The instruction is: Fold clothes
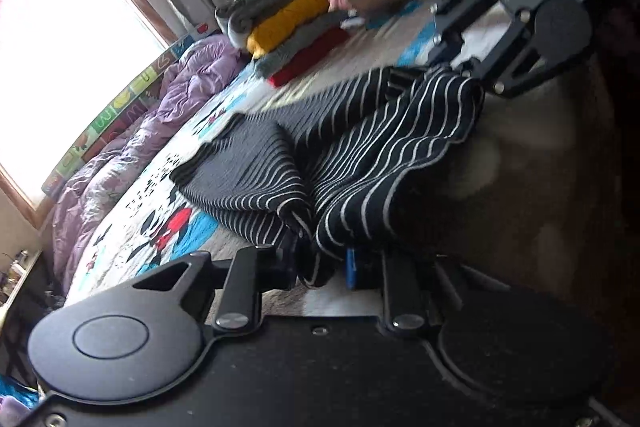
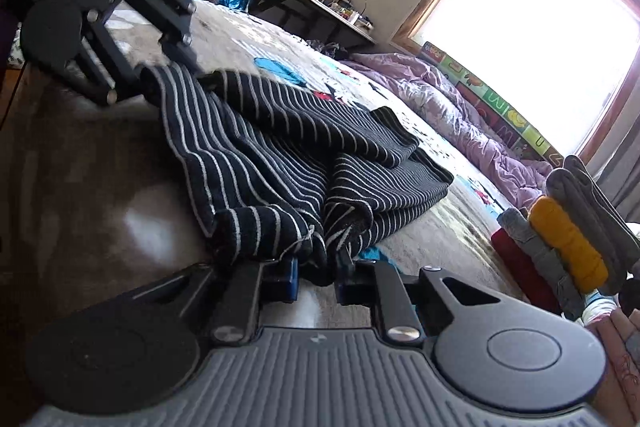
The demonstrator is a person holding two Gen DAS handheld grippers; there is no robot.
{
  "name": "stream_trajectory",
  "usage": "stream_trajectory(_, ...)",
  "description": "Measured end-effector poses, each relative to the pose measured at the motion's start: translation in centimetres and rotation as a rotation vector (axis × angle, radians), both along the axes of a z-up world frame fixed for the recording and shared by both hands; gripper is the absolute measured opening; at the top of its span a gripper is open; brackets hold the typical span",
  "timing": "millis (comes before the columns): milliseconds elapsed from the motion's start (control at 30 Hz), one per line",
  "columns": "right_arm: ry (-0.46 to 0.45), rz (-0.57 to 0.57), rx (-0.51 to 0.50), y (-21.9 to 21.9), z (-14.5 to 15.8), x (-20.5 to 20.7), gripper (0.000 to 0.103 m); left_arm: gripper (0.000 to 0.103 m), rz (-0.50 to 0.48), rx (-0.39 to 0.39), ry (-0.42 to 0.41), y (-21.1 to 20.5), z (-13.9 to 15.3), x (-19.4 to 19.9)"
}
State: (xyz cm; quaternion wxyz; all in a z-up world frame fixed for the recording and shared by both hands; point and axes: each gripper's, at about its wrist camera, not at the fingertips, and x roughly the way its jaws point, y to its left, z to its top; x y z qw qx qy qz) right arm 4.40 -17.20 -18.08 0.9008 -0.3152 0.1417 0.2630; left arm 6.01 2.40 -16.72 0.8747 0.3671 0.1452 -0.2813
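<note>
A black garment with thin white stripes (image 1: 360,155) lies bunched on the bed, stretched between both grippers. My left gripper (image 1: 322,265) is shut on one end of it, the cloth pinched between its blue-padded fingers. The right gripper (image 1: 436,73) grips the far end at the upper right. In the right wrist view the striped garment (image 2: 280,131) folds over itself in several layers. There my right gripper (image 2: 318,277) is shut on its near edge, and the left gripper (image 2: 164,71) clamps the far corner at the upper left.
The bed sheet (image 1: 132,227) has a cartoon print. A purple duvet (image 1: 132,143) lies crumpled along the window side. A stack of folded clothes (image 1: 296,27) stands at one end of the bed, the same stack (image 2: 568,235) showing at right. A cluttered desk (image 2: 320,3) stands beyond.
</note>
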Motion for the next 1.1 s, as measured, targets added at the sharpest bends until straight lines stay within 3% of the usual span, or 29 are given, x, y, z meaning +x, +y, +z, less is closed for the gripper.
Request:
stream_trajectory(100,0.002,0.006,0.014,-0.6,0.6,-1.2,0.018,0.02,-0.015,-0.031,0.01,0.2,1.2,-1.8)
stream_trajectory(333,-0.01,-0.033,0.236,-2.9,4.2,-1.1,0.018,0.02,0.029,-0.396,0.099,3.2,4.5,0.9)
stream_trajectory(600,0.102,-0.097,0.579,-5.4,5.7,6.5,0.018,0.019,0.072,-0.755,0.238,5.0,5.6,8.1)
stream_trajectory(733,0.197,-0.132,0.737,-6.8,5.4,10.8,0.018,0.019,0.116,-0.888,0.319,5.8,5.4,11.7)
stream_trajectory(933,0.376,-0.153,0.906,-8.2,3.8,16.8,0.019,0.019,0.168,-0.921,0.396,5.3,4.9,15.9)
stream_trajectory(1100,0.552,-0.177,1.041,-9.6,1.3,20.2,0.03,0.019,0.275,-0.918,0.518,5.4,3.4,18.3)
